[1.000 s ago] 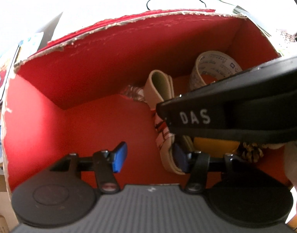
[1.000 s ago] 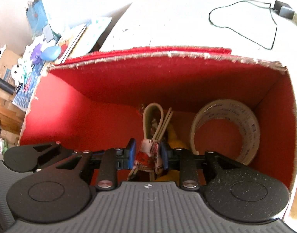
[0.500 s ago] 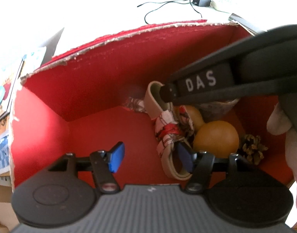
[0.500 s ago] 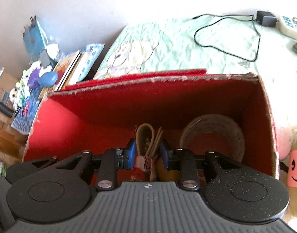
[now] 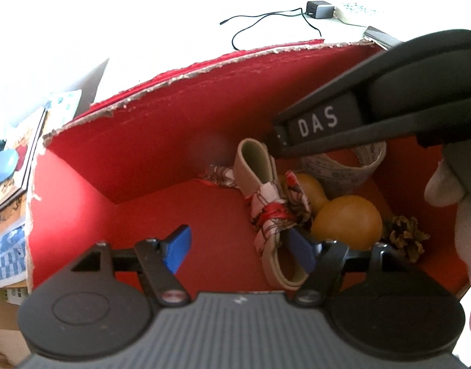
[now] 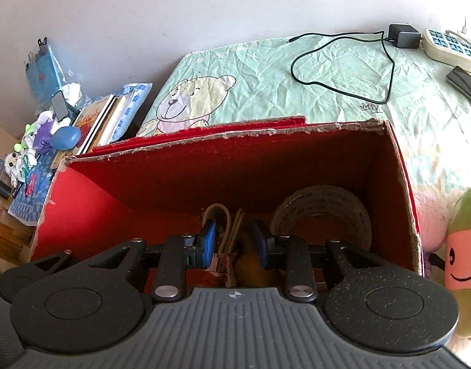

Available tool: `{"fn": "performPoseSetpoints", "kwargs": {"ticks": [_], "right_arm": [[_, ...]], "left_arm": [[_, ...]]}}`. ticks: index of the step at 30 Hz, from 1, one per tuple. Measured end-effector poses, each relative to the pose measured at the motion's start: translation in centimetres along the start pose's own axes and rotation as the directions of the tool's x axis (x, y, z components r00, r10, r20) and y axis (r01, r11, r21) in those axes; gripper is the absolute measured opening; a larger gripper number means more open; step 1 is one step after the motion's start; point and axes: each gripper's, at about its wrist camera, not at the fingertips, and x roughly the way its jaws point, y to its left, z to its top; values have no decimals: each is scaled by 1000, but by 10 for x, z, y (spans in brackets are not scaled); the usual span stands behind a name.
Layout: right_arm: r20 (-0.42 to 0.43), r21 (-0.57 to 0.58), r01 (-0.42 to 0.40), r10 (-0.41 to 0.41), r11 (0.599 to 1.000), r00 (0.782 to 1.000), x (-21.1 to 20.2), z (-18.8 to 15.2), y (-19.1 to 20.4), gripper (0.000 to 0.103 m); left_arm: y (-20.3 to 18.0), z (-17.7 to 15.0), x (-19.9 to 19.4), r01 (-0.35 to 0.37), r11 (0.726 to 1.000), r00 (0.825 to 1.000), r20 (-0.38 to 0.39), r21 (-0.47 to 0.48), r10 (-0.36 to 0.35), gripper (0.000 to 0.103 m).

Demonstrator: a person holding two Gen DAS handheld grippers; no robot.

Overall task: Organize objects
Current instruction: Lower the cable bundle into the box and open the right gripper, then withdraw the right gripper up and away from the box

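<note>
A red cardboard box stands open on the bed. Inside lie a beige band tied with patterned cloth, an orange gourd, a pine cone and a tape roll. My left gripper hangs open over the box's near side, its right finger close to the band, gripping nothing. The black side of my right gripper crosses above the band. In the right wrist view my right gripper is narrowly open above the box, with the band and tape roll lying below it.
The box sits on a green bear-print sheet. Behind it lie a black charger cable, a power strip and a phone. A plush toy is at the right. Books and small toys pile up at the left.
My right gripper has risen out of the box, leaving the cloth-tied band on the box floor. The gourd and pine cone, hidden a second ago, now show. The left gripper barely moved.
</note>
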Motion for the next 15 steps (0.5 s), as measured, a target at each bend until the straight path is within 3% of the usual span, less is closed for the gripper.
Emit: {"fn": "performPoseSetpoints", "kwargs": {"ticks": [15], "right_arm": [[-22,-7,10,-10,1000,1000,0,-2,-2,29]], "left_arm": [[1,1,3,-33,999,999,-17,7,33,77]]}}
